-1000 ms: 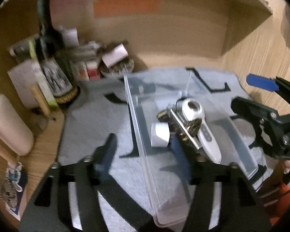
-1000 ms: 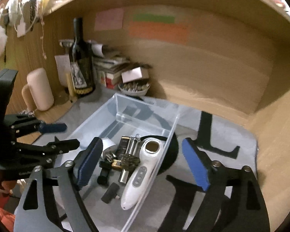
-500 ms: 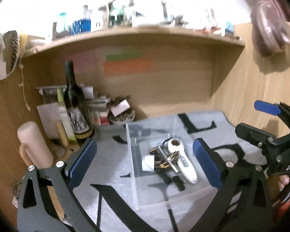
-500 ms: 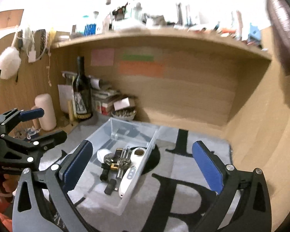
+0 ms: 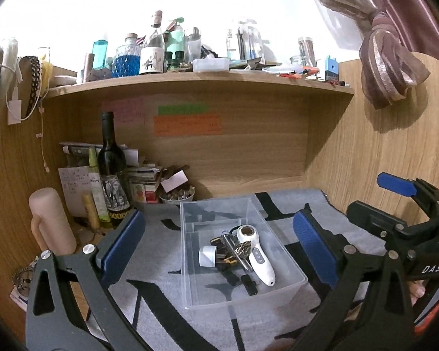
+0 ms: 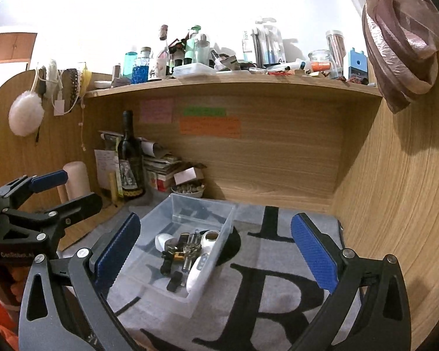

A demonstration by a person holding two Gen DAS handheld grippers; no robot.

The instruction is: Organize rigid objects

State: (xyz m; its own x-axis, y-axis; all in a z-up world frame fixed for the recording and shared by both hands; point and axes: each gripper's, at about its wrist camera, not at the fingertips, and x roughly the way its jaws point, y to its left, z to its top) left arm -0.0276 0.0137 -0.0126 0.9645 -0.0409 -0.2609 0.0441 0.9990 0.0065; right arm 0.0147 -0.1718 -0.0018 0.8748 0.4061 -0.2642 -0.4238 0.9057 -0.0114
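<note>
A clear plastic bin (image 5: pixel 289 291) sits on a grey mat with black letters (image 5: pixel 161 286); it also shows in the right wrist view (image 6: pixel 199 298). Inside lie a white handheld device (image 5: pixel 256 256), a white plug (image 5: pixel 207 257), keys and small black parts (image 5: pixel 234 251). The same items show in the right wrist view (image 6: pixel 187 253). My left gripper (image 5: pixel 219 248) is open and empty, held back above the bin. My right gripper (image 6: pixel 213 248) is open and empty, to the bin's right side.
A dark wine bottle (image 5: pixel 112 172), a pink cylinder (image 5: pixel 51 222), stacked boxes and a small bowl (image 5: pixel 177 196) crowd the back left corner. Wooden walls close the desk at back and right. A cluttered shelf (image 5: pixel 196 79) runs overhead.
Both grippers have pulled up and back away from the bin, so the shelf and wall now show. The bin's contents have not moved.
</note>
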